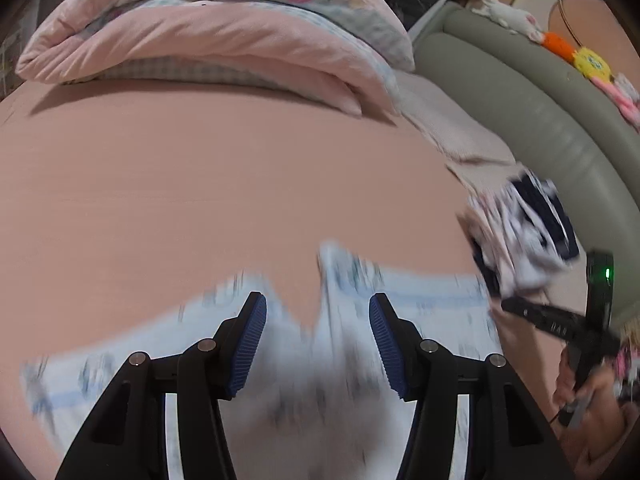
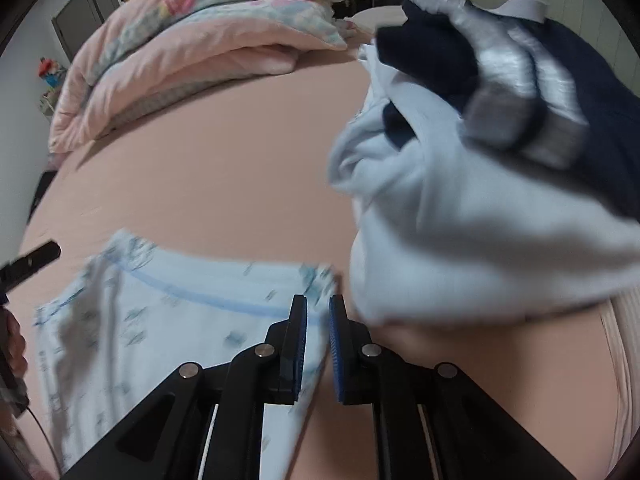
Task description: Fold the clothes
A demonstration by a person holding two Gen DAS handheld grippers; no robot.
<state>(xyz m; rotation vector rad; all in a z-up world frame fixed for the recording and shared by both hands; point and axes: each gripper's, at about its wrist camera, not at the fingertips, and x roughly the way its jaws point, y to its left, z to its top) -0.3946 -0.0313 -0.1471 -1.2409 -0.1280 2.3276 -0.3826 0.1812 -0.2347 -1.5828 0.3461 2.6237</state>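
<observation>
The bed [image 2: 208, 168] carries a heap of clothes [image 2: 480, 208] beside the printed garment [image 2: 180, 320]; right gripper [image 2: 318, 344] pinches its edge, left gripper [image 1: 318, 348] gapes empty above: one-sided pull could bunch it

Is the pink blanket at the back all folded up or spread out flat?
Folded up. The pink blanket sits in a thick stack of layers at the far end of the bed, with rounded fold edges showing.

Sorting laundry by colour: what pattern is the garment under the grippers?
Pale blue garment with small printed motifs and a blue stripe; right wrist view.
</observation>
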